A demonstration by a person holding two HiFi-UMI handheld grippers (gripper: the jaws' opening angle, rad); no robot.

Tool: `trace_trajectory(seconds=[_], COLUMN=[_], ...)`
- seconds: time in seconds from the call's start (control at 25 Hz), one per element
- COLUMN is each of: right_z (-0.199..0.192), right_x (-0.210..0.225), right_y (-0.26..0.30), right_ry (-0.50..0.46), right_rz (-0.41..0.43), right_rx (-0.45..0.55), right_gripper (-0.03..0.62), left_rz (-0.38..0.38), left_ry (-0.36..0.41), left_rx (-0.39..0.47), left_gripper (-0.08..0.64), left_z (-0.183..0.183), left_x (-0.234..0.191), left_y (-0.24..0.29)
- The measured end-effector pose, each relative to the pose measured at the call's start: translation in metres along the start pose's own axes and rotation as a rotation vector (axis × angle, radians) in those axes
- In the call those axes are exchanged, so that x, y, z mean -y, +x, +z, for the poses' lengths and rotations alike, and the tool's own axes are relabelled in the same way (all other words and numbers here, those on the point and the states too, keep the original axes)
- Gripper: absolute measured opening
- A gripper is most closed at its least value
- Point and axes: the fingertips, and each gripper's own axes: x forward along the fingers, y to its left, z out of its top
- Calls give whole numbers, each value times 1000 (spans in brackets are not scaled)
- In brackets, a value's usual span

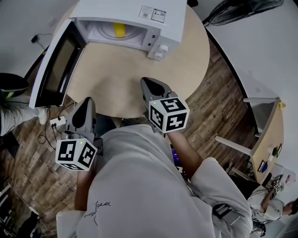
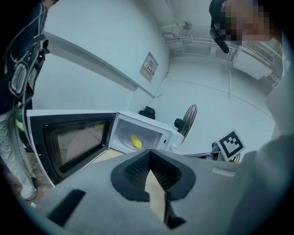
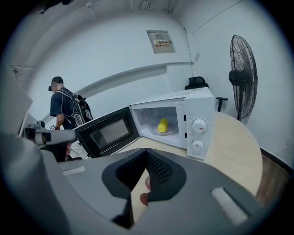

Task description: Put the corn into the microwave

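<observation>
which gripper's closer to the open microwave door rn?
Left. Left gripper is just right of the door, near its outer edge. Right gripper is farther right, over the table, in front of the controls.

The door (image 1: 53,65) of the microwave (image 1: 135,14) stands wide open leftward, and open table (image 1: 116,79) leads to its cavity (image 1: 100,30).

We get bright, even room light in the head view, with soft shadows on the table (image 1: 116,69) just ahead of the jaws. Both gripper views bulge and darken to black at the corners, and the left one is dimmer and bluish. The jaws look soft close to the lens, while the microwave (image 3: 197,114) beyond them stays sharp.
</observation>
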Motion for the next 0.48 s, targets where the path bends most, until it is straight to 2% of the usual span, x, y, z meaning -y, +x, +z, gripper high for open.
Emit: trace_trajectory(seconds=[0.48], right_z=[-14], right_x=[-6], right_y=[-13], right_ry=[29], right_rz=[6], right_rx=[-22], right_gripper=[11], left_rz=[56], left_ry=[-16], left_rx=[-27], left_gripper=[-11], left_z=[-7], left_x=[-26], left_y=[-12])
